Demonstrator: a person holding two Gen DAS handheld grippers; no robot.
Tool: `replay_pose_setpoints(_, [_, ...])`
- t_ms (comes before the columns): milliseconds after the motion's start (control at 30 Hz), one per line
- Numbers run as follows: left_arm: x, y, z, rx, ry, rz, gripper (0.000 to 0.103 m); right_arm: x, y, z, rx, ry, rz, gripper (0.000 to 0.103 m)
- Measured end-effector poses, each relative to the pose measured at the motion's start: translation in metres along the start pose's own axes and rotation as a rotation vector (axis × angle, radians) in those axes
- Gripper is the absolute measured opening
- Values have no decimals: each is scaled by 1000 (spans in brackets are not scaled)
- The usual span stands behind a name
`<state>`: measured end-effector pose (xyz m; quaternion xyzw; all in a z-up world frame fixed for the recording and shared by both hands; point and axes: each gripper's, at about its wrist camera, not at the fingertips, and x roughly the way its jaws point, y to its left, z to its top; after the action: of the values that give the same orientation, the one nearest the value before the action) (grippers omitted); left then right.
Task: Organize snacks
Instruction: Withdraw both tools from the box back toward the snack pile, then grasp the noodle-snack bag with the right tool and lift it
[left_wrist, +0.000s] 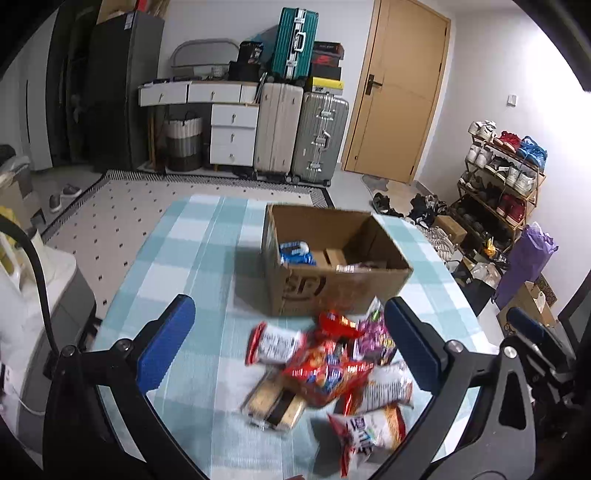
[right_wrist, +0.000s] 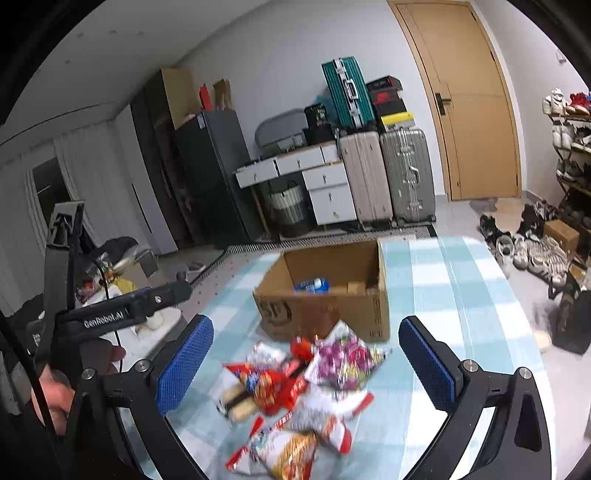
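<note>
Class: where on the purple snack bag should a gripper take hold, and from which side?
Probably the purple bag by its far edge, from above: it lies flat on top of the pile, that edge overhanging toward the box, clear of the red packs.

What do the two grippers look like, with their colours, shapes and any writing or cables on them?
Both grippers are black frames with silver bolts. The left gripper and the right gripper each have two flat fingers covered in blue, dimpled pads. Seen from the right wrist camera, the left gripper's body bears white lettering, "GenRobot.AI", and a thin black cable runs beside it.
</note>
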<state>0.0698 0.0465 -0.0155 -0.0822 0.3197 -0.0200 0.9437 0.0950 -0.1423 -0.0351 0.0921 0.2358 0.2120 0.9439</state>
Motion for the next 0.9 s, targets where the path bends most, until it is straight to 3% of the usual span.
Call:
replay_pose_setpoints(267, [1,19,-43,-39,44,20,102,3,-1,-47,36,87,-7,102])
replay_pose_setpoints(533, [4,30,-73,-13,81,33,102,24,0,-97,90,219,16,102])
replay_pose_setpoints(900, [9,41,-102,-22,127,21,102,50,5,-123,130,320,32,102])
